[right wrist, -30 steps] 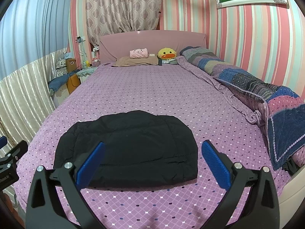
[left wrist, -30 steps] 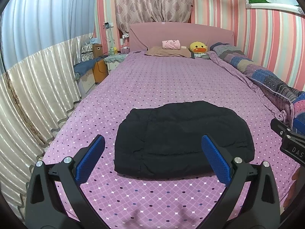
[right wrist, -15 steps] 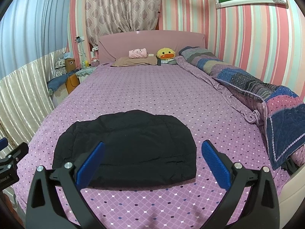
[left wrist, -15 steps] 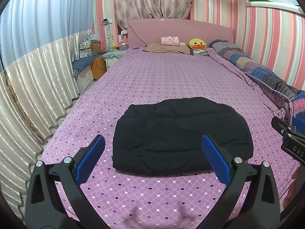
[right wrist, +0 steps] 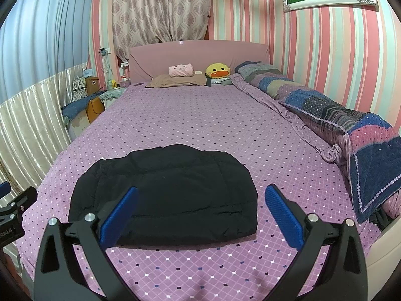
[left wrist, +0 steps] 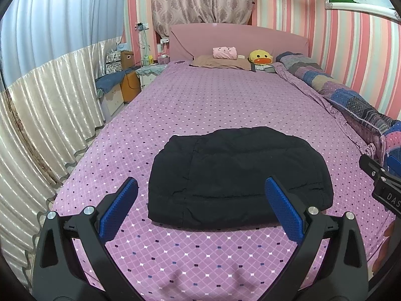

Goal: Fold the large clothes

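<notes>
A: Two grippers hang over the near end of the bed (left wrist: 200,105). How do their jaws stand?

B: The left gripper (left wrist: 200,208) has its blue pads spread wide with nothing between them. The right gripper (right wrist: 200,208) is the same, jaws far apart and empty.

A: And the garment?

B: The black padded jacket (left wrist: 238,175) lies folded into a compact, puffy bundle on the purple dotted bedsheet (right wrist: 200,115), near the foot of the bed. In the left wrist view it sits just beyond the pads, a little right of centre; in the right wrist view it sits left of centre, with the left pad overlapping its near edge in the picture. Neither gripper touches it.

A: What else lies on the bed?

B: At the far end, against the pink headboard (left wrist: 238,37), a brown pillow (left wrist: 220,62) carries a pink plush (left wrist: 224,52), with a yellow duck toy (left wrist: 260,57) beside it. A rolled patchwork quilt (right wrist: 325,110) runs along the right side by the striped wall.
</notes>
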`<control>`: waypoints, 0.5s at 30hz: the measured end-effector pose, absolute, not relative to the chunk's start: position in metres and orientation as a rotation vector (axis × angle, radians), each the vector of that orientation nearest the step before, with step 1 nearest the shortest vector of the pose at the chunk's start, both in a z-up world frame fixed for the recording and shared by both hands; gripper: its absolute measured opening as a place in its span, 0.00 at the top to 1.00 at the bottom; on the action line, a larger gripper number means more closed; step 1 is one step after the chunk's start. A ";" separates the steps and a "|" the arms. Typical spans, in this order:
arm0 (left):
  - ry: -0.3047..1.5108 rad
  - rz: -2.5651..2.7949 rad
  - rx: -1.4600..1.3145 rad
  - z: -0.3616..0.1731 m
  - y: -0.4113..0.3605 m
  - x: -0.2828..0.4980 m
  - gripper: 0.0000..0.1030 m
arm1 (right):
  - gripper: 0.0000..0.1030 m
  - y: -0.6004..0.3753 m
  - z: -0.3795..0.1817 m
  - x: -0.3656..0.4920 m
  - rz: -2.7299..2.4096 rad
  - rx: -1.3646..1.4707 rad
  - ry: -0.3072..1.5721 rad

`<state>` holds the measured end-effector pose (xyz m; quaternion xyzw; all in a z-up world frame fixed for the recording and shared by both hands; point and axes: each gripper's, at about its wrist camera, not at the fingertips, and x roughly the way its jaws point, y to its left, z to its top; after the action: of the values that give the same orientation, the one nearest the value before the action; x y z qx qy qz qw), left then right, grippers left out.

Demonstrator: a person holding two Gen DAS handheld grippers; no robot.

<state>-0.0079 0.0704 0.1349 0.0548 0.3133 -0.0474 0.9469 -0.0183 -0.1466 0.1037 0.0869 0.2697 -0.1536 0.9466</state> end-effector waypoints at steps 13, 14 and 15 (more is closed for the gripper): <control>0.632 -0.095 0.116 0.135 0.069 -0.009 0.03 | 0.02 -0.148 0.102 -0.021 -0.313 0.176 0.549; 0.631 -0.096 0.116 0.135 0.068 -0.010 0.03 | 0.02 -0.148 0.102 -0.021 -0.313 0.177 0.549; 0.630 -0.096 0.114 0.135 0.069 -0.010 0.03 | 0.02 -0.147 0.102 -0.021 -0.313 0.177 0.548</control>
<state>-0.0099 0.0685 0.1352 0.0562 0.3096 -0.0473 0.9480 -0.0210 -0.1470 0.1024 0.0871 0.2691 -0.1537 0.9468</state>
